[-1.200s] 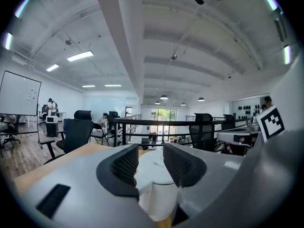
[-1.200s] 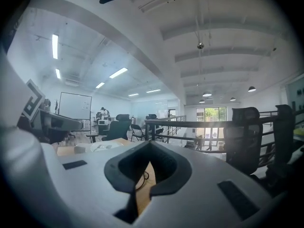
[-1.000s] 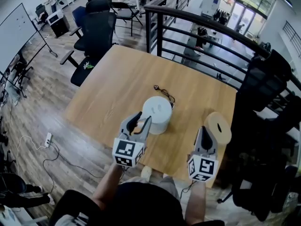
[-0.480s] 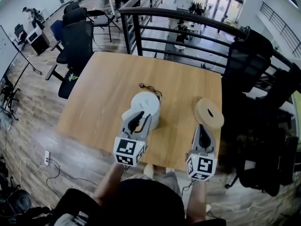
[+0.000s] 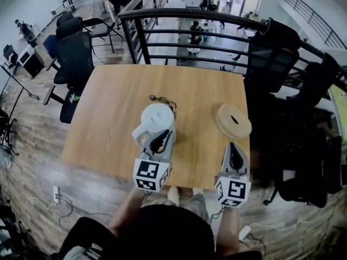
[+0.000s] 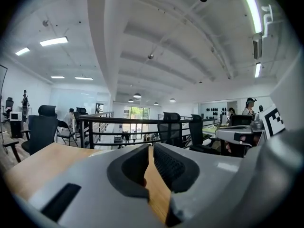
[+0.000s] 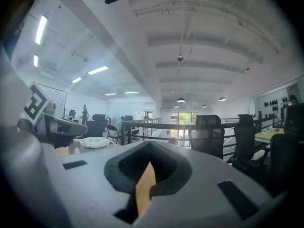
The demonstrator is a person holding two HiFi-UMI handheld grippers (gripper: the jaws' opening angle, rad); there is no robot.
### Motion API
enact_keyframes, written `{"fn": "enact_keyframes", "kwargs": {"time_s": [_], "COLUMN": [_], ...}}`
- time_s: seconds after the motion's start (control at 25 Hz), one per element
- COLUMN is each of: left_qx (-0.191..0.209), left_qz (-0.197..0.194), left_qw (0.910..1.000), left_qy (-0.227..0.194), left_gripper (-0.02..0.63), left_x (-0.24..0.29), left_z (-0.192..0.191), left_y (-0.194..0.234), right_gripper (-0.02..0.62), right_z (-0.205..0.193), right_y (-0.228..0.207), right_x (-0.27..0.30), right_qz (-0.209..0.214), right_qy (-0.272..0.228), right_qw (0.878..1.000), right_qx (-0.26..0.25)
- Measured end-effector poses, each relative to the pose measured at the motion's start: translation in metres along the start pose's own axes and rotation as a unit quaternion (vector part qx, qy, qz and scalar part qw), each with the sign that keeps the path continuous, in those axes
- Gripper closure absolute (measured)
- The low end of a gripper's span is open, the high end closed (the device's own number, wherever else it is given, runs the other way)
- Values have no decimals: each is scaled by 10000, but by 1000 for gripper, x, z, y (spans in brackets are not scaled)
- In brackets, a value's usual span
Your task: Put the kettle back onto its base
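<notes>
The white kettle [image 5: 156,118] stands on the wooden table [image 5: 108,107], and its lid also shows at the left of the right gripper view [image 7: 95,143]. Its round tan base [image 5: 233,122] lies apart to the right, near the table's right edge. My left gripper [image 5: 161,136] is at the kettle's near side. Its jaws are closing, and in its own view [image 6: 151,148] only a thin slit is left, with bare table showing through it. My right gripper [image 5: 234,145] hovers just short of the base, shut [image 7: 150,161] and holding nothing.
A black cord [image 5: 161,99] lies just behind the kettle. A dark metal railing [image 5: 190,15] runs along the table's far side. Black office chairs stand to the left [image 5: 76,53] and right [image 5: 271,58]. The near table edge is under both grippers.
Both grippers have moved forward, the left up to the kettle, the right toward the base. The left jaws have narrowed from wide open to a slit.
</notes>
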State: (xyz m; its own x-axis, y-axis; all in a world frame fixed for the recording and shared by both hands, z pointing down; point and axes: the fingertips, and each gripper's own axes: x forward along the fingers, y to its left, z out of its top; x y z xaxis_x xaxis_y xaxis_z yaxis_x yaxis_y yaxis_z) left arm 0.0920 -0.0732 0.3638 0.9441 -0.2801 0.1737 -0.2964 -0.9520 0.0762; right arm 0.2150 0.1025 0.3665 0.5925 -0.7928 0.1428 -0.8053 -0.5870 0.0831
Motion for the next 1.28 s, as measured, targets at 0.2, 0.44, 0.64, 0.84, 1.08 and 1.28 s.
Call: {"fn": "enact_keyframes", "kwargs": {"time_s": [0.2,0.44,0.64,0.84,1.08,1.28], "left_qx": [27,59,57,61,81,89], "left_qz": [-97,-108,-103,-89,-73,-85], "left_qw": [9999,9999,9999,9999,9999,9999], "left_qy": [-7,14,30,28,34,31], "left_gripper": [588,597,598,598,598,598], "left_x": [1,0,1,2,0,0], "left_z": [1,1,-1,-1,0,-1], "left_y": [-6,-9,-11,-12,-13,-14], "right_gripper": [597,597,597,597,597,598], "right_z": [4,4,0,1,-1,-2], "right_y": [-1,-1,-3,-3,-2,-4], "right_x": [-2,-4,-3,-3,-4,-4], "right_qz": [-28,-43,-9,27,65,61], "right_qy": [-196,-8,-5,27,19,63], "right_qw": [9998,10000,10000,10000,10000,10000], "right_qx": [10,13,0,21,-63,-44]}}
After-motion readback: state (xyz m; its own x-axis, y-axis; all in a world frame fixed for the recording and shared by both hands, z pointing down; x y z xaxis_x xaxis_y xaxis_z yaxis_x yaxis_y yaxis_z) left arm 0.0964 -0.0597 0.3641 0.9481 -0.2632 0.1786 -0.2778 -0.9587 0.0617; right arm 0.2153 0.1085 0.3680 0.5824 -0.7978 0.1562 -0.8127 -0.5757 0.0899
